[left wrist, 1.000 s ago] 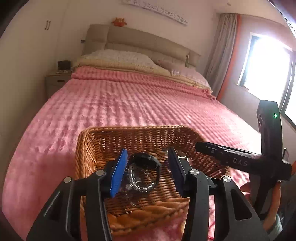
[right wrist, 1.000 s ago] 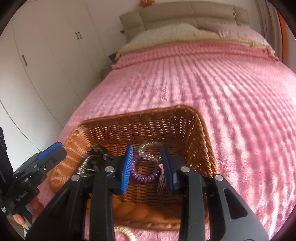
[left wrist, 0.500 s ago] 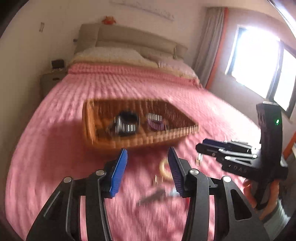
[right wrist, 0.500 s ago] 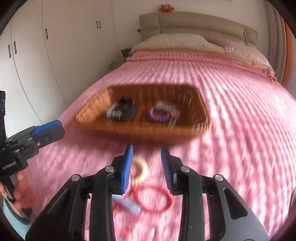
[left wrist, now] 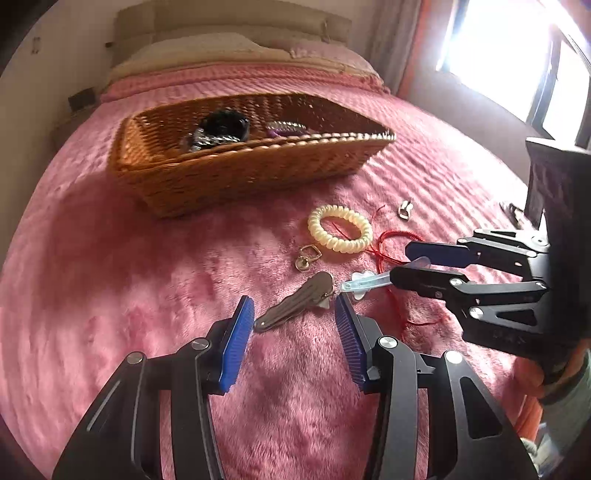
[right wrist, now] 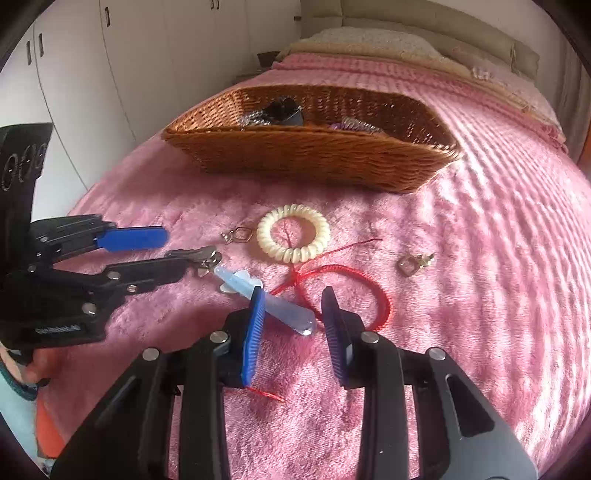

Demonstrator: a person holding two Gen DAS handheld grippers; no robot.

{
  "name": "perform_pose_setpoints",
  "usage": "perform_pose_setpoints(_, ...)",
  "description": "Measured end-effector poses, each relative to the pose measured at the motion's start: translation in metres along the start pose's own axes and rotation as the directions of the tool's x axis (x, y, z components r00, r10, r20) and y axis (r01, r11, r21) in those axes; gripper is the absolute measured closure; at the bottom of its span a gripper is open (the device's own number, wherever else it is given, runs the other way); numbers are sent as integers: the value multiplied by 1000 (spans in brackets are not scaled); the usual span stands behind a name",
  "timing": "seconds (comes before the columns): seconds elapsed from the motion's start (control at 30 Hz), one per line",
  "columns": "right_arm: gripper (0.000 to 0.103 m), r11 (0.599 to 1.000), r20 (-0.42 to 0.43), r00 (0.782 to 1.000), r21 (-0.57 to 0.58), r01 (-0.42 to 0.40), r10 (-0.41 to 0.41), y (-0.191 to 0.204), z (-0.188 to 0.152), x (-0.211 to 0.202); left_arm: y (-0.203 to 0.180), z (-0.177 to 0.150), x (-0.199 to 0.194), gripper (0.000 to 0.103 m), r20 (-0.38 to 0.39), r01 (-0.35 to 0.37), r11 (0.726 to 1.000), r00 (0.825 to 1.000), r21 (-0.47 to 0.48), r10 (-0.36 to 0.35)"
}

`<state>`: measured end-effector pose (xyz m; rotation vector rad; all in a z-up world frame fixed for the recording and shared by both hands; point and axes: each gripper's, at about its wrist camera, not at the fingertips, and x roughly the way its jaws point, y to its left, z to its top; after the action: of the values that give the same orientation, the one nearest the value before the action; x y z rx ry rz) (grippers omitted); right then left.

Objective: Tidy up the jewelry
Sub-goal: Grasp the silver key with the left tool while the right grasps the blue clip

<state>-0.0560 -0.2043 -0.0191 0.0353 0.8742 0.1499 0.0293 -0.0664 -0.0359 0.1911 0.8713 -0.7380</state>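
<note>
A wicker basket (left wrist: 258, 166) on the pink bed holds a black watch (left wrist: 225, 123) and a purple coil tie (left wrist: 284, 129). In front lie a cream coil tie (left wrist: 340, 232), a silver hair clip (left wrist: 295, 302), a clear blue hair clip (right wrist: 269, 302), a red string bracelet (right wrist: 347, 288) and two small metal clasps (left wrist: 304, 258) (left wrist: 404, 210). My left gripper (left wrist: 293, 317) is open around the silver clip. My right gripper (right wrist: 293, 306) is open around the blue clip's end; it also shows in the left wrist view (left wrist: 410, 262).
The basket also shows in the right wrist view (right wrist: 314, 155). Pillows and a headboard (left wrist: 229, 29) are at the far end. White wardrobes (right wrist: 110, 74) stand left of the bed, a bright window (left wrist: 517, 55) to the right.
Both grippers have pulled back out of the basket and dropped low over the loose items in front of it. Both stay open and empty.
</note>
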Motion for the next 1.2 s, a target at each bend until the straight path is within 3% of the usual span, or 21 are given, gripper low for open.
perform_pose_setpoints(0.07,74,1000,-11,1000,-15,-5,4,4,-1,1,-5,0,5,64,-22,-12,999,1000,31,13)
perform_pose_setpoints(0.13,74,999,-8,1000,-36,8,-8,9,-4,-2,-11,-3,4,85,-19,-21,998,1000,54,23)
perform_pose_setpoints(0.2,75,999,-6,1000,-45,11,-11,13,-8,-5,-13,-5,1,100,-16,-25,998,1000,54,26)
perform_pose_setpoints(0.23,79,999,-6,1000,-46,12,-12,15,-12,-6,-12,-6,0,103,-16,-33,998,999,44,34)
perform_pose_setpoints(0.4,90,999,-22,999,-30,26,-27,22,-25,-11,-9,-17,-13,103,1,-61,998,998,-18,61)
perform_pose_setpoints(0.57,90,1000,-10,1000,27,11,-11,24,-36,-21,0,-22,-28,103,38,-63,995,997,-82,66)
perform_pose_setpoints(0.6,90,1000,-8,1000,27,4,-4,25,-37,-23,2,-19,-26,97,29,-41,995,999,-93,44)
perform_pose_setpoints(0.63,90,1000,-5,1000,29,-6,7,26,-38,-24,6,-16,-24,82,14,-20,994,1000,-106,22)
perform_pose_setpoints(0.7,90,998,3,999,43,-45,45,25,-39,-30,7,-11,-20,70,8,-19,995,1000,-102,20)
perform_pose_setpoints(0.77,86,999,16,1000,47,-23,23,23,-37,-34,4,-6,-13,70,-13,-13,997,1000,-82,12)
perform_pose_setpoints(0.83,63,1000,29,1000,28,11,-12,21,-36,-37,-1,-3,-5,70,-32,-15,998,999,-56,13)
perform_pose_setpoints(1.0,61,1000,8,1000,-27,10,-10,26,-25,-27,-10,4,10,70,-59,-43,999,997,-1,43)
perform_pose_setpoints(1.07,68,998,-23,1000,-60,15,-16,34,-24,-14,-10,6,12,72,-59,-43,999,997,-5,42)
perform_pose_setpoints(1.13,81,997,-37,999,-78,25,-28,41,-27,-6,-11,6,14,90,-57,-63,998,996,-3,63)
perform_pose_setpoints(1.2,92,997,-18,999,-79,26,-28,43,-29,-9,-12,5,12,92,-46,-78,997,996,3,78)
